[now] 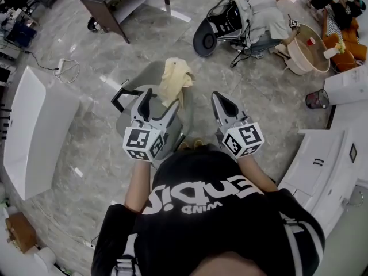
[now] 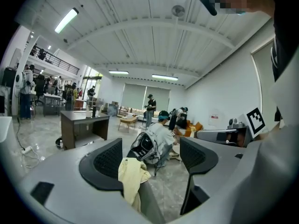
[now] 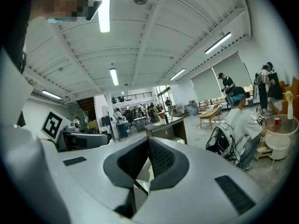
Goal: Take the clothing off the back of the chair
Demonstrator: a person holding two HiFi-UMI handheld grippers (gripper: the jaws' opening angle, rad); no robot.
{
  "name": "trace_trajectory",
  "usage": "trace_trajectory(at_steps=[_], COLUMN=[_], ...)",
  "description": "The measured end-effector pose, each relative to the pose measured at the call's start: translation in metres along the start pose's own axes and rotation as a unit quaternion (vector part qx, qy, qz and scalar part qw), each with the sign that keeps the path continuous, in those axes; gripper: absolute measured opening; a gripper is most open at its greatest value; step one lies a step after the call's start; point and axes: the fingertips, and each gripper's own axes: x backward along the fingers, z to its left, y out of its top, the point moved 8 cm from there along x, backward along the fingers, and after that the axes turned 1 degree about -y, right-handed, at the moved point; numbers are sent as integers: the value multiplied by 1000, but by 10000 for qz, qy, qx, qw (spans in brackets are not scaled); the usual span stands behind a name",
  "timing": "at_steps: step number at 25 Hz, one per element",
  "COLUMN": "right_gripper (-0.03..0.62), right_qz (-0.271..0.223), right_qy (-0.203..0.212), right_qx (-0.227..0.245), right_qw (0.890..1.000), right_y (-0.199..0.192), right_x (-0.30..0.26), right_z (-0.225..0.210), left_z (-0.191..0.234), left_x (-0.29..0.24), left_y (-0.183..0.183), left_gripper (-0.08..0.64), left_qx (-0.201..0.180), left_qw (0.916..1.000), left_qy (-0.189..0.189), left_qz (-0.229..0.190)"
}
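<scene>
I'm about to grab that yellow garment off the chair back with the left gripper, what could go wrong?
One: the left gripper has its jaws open with the yellow garment near one pad only, so closing may pinch just an edge that slips out. Two: it drapes over the chair back, so a sideways pull might snag it. Three: the right gripper is shut and off the cloth, so there is no backup.

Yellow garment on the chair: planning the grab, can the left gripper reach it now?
Probably yes: the left gripper has its jaws open, and the garment hangs just ahead of them, with nothing intervening.
</scene>
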Motion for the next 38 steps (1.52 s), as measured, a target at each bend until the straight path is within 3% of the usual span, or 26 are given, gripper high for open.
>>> trace_trajectory(at_steps=[12,16,22,28,32,38], right_gripper=[14,14,14,14,14,14], right_qz=[53,109,214,323,344,322], right_qy=[-103,-182,-389,-602,-759,-894], right_qx=[-82,-111,-129,-122,-138,-175], right_qw=[9999,9997,9989,9976,9964,9953], right_y=[1,2,0,0,1,2], right_x=[-17,-19,-15,-10,-11,-11], right_z=[-19,-25,-37,-47,-52,-54], left_z=[35,48,67,90,107,114], left_x=[-67,-97,-149,-194,-213,-219], left_y=[-35,-56,-92,-127,-148,-154], left_gripper=[376,376,377,382,391,393], left_qx=[-187,-417,-409,-257,37,68], left_qw=[9981,9949,9887,9812,9776,9750], left_qy=[-145,-233,-489,-552,-442,-471], left_qz=[567,890,1358,1831,2058,2172])
